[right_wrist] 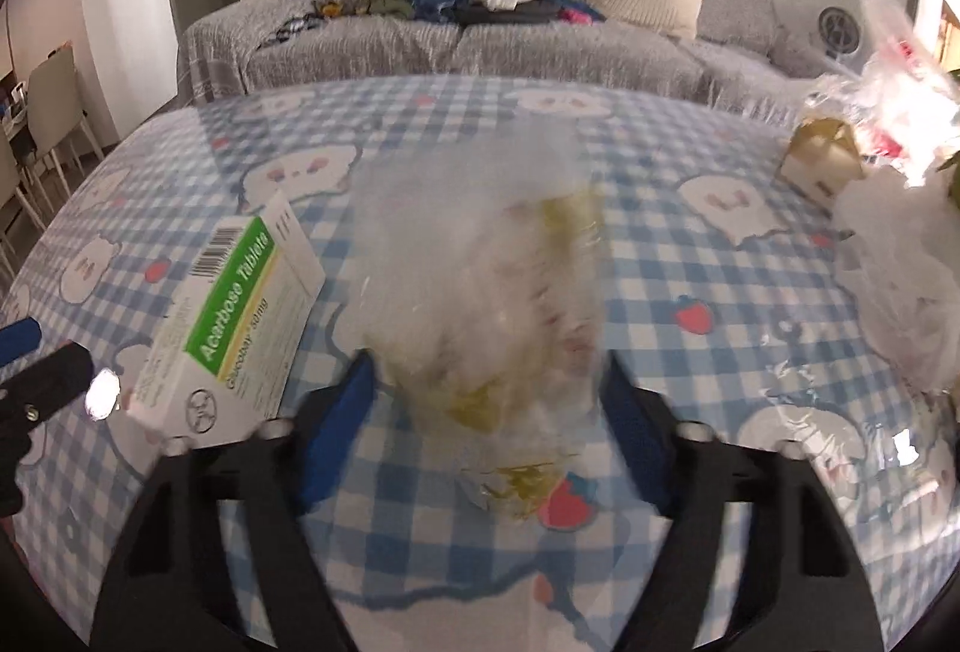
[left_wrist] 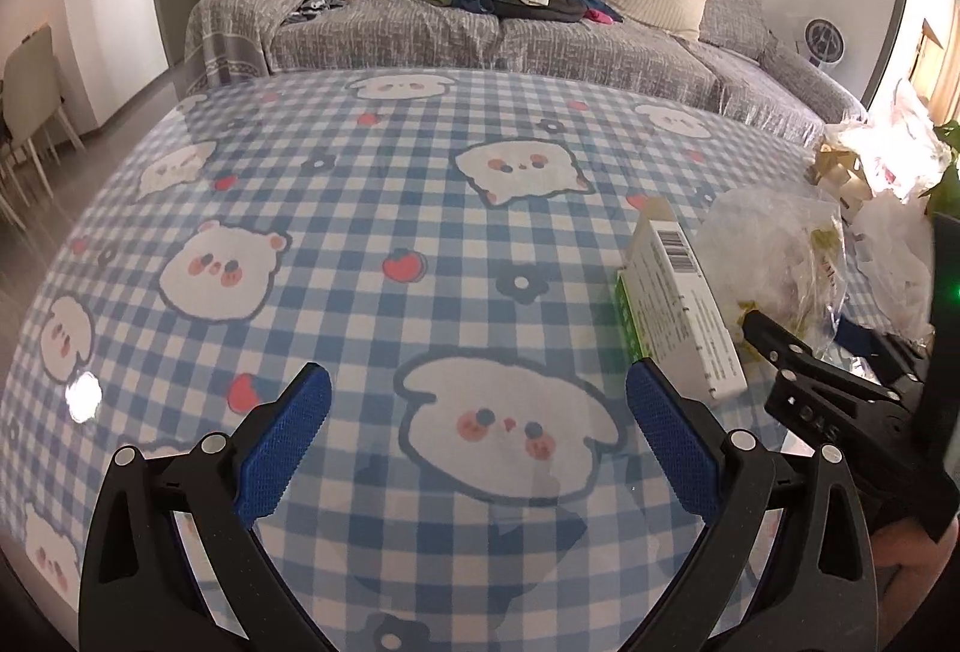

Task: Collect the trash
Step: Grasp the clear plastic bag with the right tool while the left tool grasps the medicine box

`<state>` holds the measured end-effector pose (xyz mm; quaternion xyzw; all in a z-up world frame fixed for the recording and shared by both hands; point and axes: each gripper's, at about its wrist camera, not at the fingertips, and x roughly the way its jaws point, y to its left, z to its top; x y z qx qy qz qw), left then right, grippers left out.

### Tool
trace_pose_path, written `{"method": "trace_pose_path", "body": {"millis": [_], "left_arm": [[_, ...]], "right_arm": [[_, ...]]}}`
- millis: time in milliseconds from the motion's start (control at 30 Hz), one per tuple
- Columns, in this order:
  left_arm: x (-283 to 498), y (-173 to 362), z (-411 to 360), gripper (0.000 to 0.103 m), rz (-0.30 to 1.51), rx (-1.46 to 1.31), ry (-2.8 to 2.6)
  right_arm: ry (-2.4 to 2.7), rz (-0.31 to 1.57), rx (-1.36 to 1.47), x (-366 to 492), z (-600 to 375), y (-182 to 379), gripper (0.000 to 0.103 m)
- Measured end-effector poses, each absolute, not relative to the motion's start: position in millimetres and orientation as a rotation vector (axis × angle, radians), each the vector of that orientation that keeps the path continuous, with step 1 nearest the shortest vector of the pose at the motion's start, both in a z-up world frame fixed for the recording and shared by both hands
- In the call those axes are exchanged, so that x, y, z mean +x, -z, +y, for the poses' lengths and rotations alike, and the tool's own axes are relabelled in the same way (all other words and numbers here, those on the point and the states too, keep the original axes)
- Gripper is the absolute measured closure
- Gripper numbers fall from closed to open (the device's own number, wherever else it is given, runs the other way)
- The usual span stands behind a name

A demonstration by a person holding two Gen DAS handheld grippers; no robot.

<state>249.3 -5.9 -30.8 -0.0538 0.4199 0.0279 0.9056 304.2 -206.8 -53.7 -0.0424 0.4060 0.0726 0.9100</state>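
Right gripper [right_wrist: 486,382]: angled down toward the table, jaws partly drawn in, a clear bag [right_wrist: 480,268] of crumpled paper and yellow-green scraps between the blue pads. The picture is blurred there; whether the pads press the bag cannot be told. Bag bottom rests on the table, straight ahead of the fingers.

Left gripper [left_wrist: 477,430]: angled down likewise, jaws spread wide, nothing between them, blue pads over bare cloth. A bit of the holder's hand shows at the lower right edge of the left view.

Box [right_wrist: 231,322]: white with a green band, printed "Acarbose Tablets", barcode on its far end. Lies flat just left of the bag, between the two grippers.

Table [left_wrist: 360,208]: blue-and-white checked cloth with cartoon animals, strawberries and flowers, under a clear glossy cover.

Pile [right_wrist: 888,136]: more clear and white bags and a small carton at the table's far right edge, well apart from the bag.

Sofa [left_wrist: 540,28]: grey cover, behind the table, with heaped clothes and a cream cushion.
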Motion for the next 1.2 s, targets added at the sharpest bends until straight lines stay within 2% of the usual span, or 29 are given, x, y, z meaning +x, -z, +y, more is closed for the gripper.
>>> {"method": "trace_pose_path", "body": {"millis": [100, 233, 1200], "left_arm": [[255, 30, -5, 0.006, 0.869, -0.113, -0.055], [262, 32, -13, 0.006, 0.88, -0.125, -0.043], [319, 51, -128, 0.006, 0.954, -0.046, 0.04]], "right_arm": [[-0.153, 0.856, -0.095, 310, -207, 59, 0.067], [-0.139, 0.845, -0.065, 311, -216, 56, 0.074], [-0.055, 0.822, -0.003, 310, -294, 40, 0.074]]}}
